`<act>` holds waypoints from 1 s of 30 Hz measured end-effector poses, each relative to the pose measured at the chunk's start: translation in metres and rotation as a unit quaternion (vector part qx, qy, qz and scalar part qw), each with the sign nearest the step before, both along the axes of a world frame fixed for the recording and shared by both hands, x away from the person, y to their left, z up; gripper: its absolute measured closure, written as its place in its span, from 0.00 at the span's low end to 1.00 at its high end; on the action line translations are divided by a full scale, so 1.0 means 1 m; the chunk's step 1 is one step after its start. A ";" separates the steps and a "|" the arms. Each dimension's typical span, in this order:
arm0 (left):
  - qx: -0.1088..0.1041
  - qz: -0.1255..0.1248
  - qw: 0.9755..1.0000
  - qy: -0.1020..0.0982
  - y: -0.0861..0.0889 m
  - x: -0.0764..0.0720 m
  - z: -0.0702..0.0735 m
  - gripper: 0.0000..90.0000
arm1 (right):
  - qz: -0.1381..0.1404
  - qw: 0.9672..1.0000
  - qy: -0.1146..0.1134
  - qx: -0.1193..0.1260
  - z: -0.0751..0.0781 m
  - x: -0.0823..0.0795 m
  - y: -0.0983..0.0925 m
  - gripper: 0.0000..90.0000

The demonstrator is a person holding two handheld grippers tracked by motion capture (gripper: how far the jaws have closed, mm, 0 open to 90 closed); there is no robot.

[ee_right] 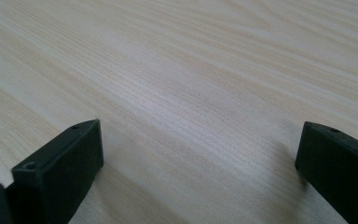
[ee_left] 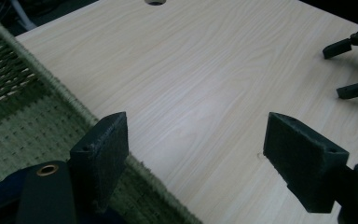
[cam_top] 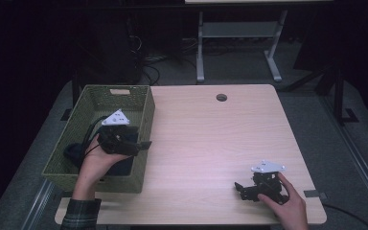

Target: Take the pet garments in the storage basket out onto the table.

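My left gripper (cam_top: 145, 144) hovers over the right wall of a green woven basket (cam_top: 89, 97) at the table's left side. In the left gripper view its jaws (ee_left: 196, 154) stand open and hold nothing, with the basket's rim (ee_left: 51, 84) passing beneath them. A dark blue cloth (cam_top: 72, 153) lies inside the basket under my left hand. My right gripper (cam_top: 239, 188) rests low on the wooden table (cam_top: 206, 139) near its front right corner. It is open (ee_right: 198, 163) with only bare wood between its jaws. Its fingers (ee_left: 349, 70) also appear at the top right of the left gripper view.
A round cable hole (cam_top: 221, 97) sits near the table's far edge. Behind the table stands a white desk frame (cam_top: 200, 48), and cables lie on the dark floor. The table's front edge runs just below both hands.
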State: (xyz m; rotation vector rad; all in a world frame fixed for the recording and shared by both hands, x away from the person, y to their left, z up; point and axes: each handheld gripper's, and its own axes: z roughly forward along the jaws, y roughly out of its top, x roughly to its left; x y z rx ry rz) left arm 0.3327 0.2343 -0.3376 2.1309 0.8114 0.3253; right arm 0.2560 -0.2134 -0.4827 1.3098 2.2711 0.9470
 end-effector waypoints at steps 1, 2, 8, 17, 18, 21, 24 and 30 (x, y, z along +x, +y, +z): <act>0.003 0.001 1.000 0.001 0.002 0.000 0.000 0.24 | 0.000 1.000 0.000 0.000 0.000 0.000 0.000 0.01; 0.003 0.005 1.000 0.001 0.004 0.000 0.000 0.24 | 0.000 1.000 0.000 0.000 0.000 0.000 0.000 0.01; 0.008 0.019 1.000 0.001 0.018 0.000 0.000 0.25 | 0.000 1.000 0.000 0.000 0.000 0.000 0.000 0.01; 0.030 0.042 0.999 0.005 0.040 -0.001 0.000 0.25 | 0.000 1.000 0.000 0.001 0.000 0.000 0.000 0.01; 0.031 0.045 0.998 0.006 0.043 -0.001 0.000 0.25 | 0.000 1.000 0.000 0.000 0.000 0.000 0.000 0.01; 0.033 0.055 0.998 0.006 0.050 -0.002 0.000 0.26 | 0.000 1.000 0.000 0.000 0.000 0.000 0.000 0.01; 0.043 0.064 0.997 0.005 0.058 -0.002 -0.001 0.26 | 0.000 1.000 0.000 0.000 0.000 0.000 0.000 0.01; 0.053 0.080 0.995 0.008 0.071 -0.003 -0.004 0.26 | 0.000 1.000 0.000 0.000 0.000 0.000 0.000 0.00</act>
